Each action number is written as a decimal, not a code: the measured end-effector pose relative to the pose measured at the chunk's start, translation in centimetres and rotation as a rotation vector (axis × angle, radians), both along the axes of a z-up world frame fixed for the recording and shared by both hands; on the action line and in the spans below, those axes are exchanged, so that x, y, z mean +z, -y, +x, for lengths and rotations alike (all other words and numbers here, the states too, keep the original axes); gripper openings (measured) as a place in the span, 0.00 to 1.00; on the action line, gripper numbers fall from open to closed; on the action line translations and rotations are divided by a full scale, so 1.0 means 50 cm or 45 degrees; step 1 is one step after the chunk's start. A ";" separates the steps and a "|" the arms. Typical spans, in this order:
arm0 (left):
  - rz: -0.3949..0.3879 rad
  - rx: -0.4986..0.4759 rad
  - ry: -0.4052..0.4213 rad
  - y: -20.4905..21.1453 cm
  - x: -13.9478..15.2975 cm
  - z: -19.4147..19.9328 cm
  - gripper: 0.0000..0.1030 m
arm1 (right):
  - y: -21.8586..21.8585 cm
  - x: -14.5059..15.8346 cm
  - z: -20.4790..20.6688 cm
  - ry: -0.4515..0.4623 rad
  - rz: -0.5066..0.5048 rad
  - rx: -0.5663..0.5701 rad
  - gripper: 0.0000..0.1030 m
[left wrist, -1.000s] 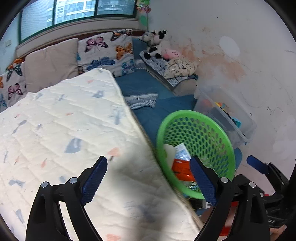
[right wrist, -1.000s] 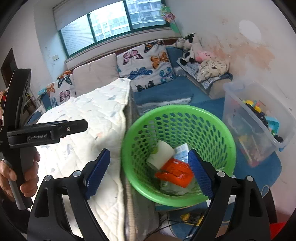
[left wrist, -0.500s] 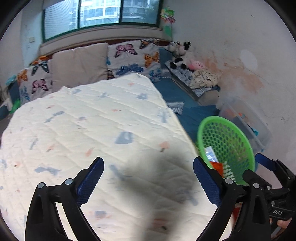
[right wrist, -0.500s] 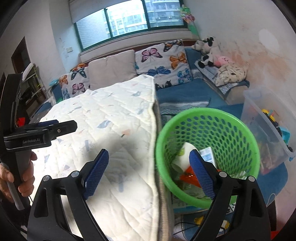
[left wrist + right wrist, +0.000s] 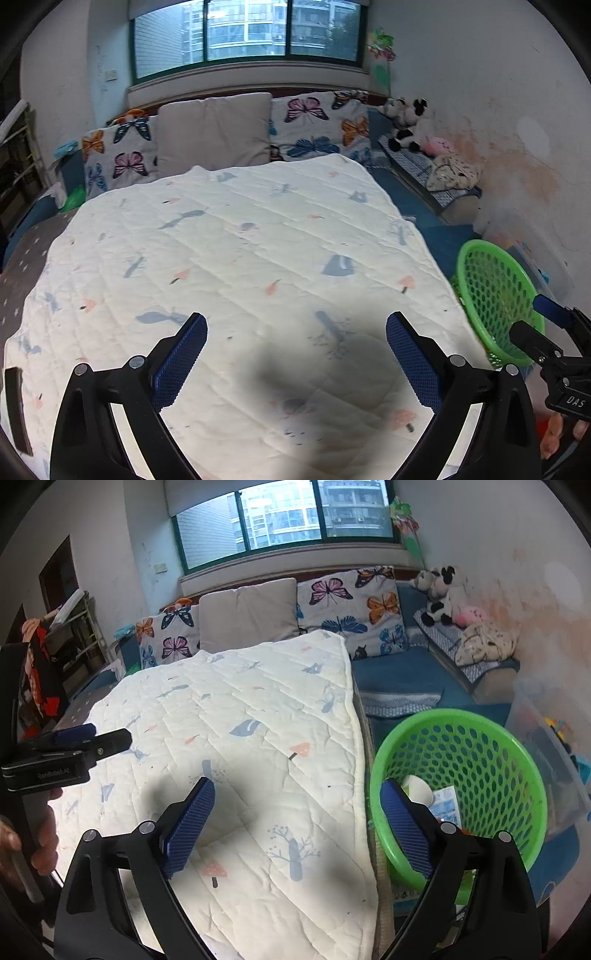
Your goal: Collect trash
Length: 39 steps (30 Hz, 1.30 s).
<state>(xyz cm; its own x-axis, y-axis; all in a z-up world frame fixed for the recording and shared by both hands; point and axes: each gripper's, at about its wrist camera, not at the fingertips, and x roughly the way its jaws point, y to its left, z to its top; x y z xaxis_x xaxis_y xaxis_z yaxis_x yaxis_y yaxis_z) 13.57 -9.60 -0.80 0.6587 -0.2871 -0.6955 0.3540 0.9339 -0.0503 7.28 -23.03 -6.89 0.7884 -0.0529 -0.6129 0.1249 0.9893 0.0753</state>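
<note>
A green mesh basket point(image 5: 458, 723) stands on the floor to the right of the bed. It holds trash: a white paper cup point(image 5: 419, 790) and a blue-and-white wrapper point(image 5: 447, 805). My right gripper point(image 5: 297, 794) hangs over the edge of the white quilt point(image 5: 258, 709). Its jaws are opening, with nothing between them. My left gripper point(image 5: 295, 332) is open and empty over the quilt point(image 5: 240, 258), with the basket point(image 5: 495, 291) at its right. No trash shows on the quilt. Each gripper appears in the other's view: the right gripper point(image 5: 550, 332) and the left gripper point(image 5: 74, 738).
Butterfly pillows point(image 5: 343, 605) and a beige cushion point(image 5: 214, 133) line the back under the window. Plush toys point(image 5: 439, 598) sit on a blue bench at the right. A clear bin of toys point(image 5: 554, 738) stands against the stained wall. A shelf point(image 5: 70, 638) is at the left.
Both grippers have swung left, away from the basket and over the quilt. The basket has slid toward the right side of both views. Both pairs of jaws stand slightly wider.
</note>
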 end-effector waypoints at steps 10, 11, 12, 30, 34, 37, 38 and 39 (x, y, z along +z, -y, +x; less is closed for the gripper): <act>0.011 0.042 0.039 -0.053 0.000 -0.036 0.93 | -0.026 0.000 -0.010 0.025 0.003 0.000 0.90; 0.007 0.048 0.042 -0.059 -0.001 -0.039 0.93 | -0.030 0.001 -0.012 0.030 -0.004 -0.003 0.90; 0.002 0.052 0.043 -0.063 -0.001 -0.043 0.93 | -0.033 0.002 -0.014 0.034 -0.010 -0.007 0.91; 0.020 0.143 0.099 -0.133 -0.007 -0.081 0.93 | -0.061 -0.008 -0.015 0.034 -0.011 0.010 0.92; 0.014 0.157 0.108 -0.141 -0.007 -0.084 0.93 | -0.068 -0.010 -0.014 0.029 -0.010 0.014 0.92; 0.000 0.165 0.097 -0.147 -0.011 -0.084 0.93 | -0.075 -0.013 -0.012 0.024 -0.010 0.021 0.92; -0.002 0.170 0.095 -0.149 -0.013 -0.084 0.93 | -0.075 -0.013 -0.013 0.024 -0.013 0.022 0.92; 0.000 0.174 0.091 -0.151 -0.015 -0.085 0.93 | -0.074 -0.012 -0.013 0.024 -0.014 0.023 0.92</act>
<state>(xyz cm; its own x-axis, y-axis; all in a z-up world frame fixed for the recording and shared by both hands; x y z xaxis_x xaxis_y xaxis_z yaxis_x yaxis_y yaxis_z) 9.33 -2.05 -1.54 0.7397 -0.1910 -0.6453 0.2259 0.9737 -0.0293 6.65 -19.35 -7.49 0.8008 -0.0456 -0.5972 0.1060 0.9922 0.0664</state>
